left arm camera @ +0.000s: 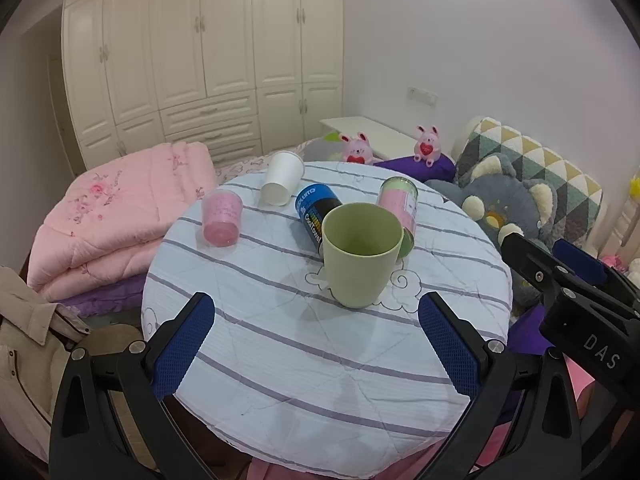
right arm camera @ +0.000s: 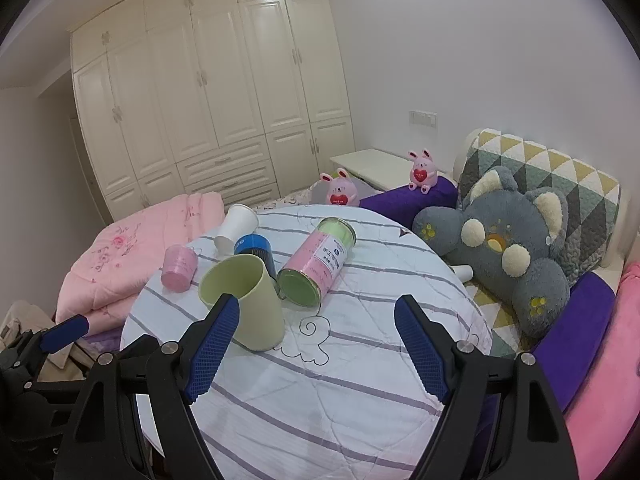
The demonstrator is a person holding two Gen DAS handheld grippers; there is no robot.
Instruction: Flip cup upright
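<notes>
A pale green cup (left arm camera: 362, 254) stands upright, mouth up, near the middle of the round striped table (left arm camera: 280, 360). It also shows in the right wrist view (right arm camera: 248, 302), just beyond the left finger. My left gripper (left arm camera: 320, 344) is open and empty, with the cup a little ahead between its blue pads. My right gripper (right arm camera: 316, 344) is open and empty, with the cup ahead to its left. The right gripper also shows at the right edge of the left wrist view (left arm camera: 560, 276).
Behind the cup lie a blue can (left arm camera: 314, 210), a pink-and-green can (left arm camera: 400, 210) and a white paper cup (left arm camera: 282, 178) on their sides. A pink cup (left arm camera: 222, 218) stands at the left. A folded pink quilt (left arm camera: 112, 216) and a grey plush toy (right arm camera: 504, 248) flank the table.
</notes>
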